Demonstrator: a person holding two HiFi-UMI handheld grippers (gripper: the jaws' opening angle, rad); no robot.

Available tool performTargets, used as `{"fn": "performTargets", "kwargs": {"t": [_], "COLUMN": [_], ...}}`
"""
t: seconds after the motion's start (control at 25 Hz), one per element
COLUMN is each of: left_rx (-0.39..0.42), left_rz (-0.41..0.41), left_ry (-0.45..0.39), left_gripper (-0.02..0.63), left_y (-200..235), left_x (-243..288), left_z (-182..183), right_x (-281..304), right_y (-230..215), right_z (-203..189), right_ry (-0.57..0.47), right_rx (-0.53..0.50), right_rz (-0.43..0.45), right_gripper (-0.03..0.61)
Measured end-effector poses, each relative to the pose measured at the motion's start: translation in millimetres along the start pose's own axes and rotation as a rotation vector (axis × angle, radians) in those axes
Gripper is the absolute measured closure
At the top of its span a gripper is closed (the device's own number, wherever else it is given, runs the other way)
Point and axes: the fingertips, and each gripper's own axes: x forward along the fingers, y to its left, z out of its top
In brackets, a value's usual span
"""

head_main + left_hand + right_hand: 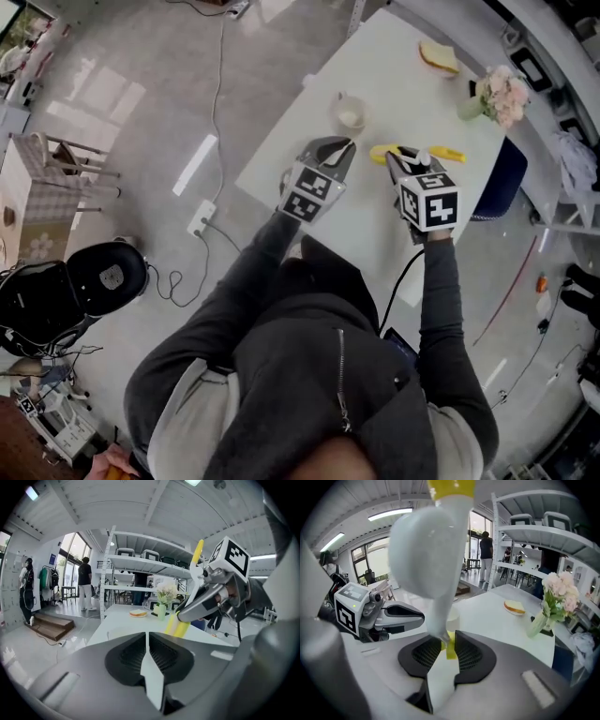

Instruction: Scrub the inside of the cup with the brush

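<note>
Right gripper (401, 161) is clamped on the brush (448, 154) handle, with the brush lying crosswise to its jaws. Left gripper (343, 147) is closed and empty. Cup (351, 114) stands on the table (403, 66) just beyond the left tips, ahead and left of the brush; the left hand is nearer.

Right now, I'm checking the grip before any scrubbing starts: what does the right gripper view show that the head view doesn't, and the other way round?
Only the right gripper view: the right tool seen along its jaws, shut on the brush, and a standing person far behind.
Only the head view: the cup with its open top seen from above, and the power strip on the floor.
Both: the white table, the left tool, the flowers and the bread.
</note>
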Motion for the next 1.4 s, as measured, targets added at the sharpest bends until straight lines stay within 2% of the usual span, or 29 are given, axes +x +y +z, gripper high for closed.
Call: {"fn": "performTargets", "kwargs": {"t": [0.08,0.4,0.52,0.68,1.12,1.4], "left_rx": [0.005,-0.032,-0.052,-0.078,-0.091,-0.087], "left_rz": [-0.007,-0.033,-0.047,-0.059,-0.088,-0.086], "left_ry": [0.009,0.002,-0.008,-0.043,-0.092,-0.086], "left_gripper": [0.603,0.604,0.604,0.604,0.604,0.604], "left_y": [-8,-33,-43,-54,-79,-80], "left_x": [-4,-23,-30,-41,-54,-55], "left_z": [-3,-15,-20,-22,-14,-18], "right_x": [0,-5,-8,-18,-45,-46], "right_y": [5,22,30,42,59,61], "right_z": [-13,-53,-68,-70,-71,-70], "right_ry": [-0.001,-0.096,-0.111,-0.212,-0.312,-0.324], "right_rx": [0.042,0.221,0.221,0.211,0.199,0.204], "right_rz": [-0.008,-0.092,-0.158,-0.204,-0.240,-0.231], "right_gripper": [0.486,0.485,0.485,0.485,0.485,0.485]}}
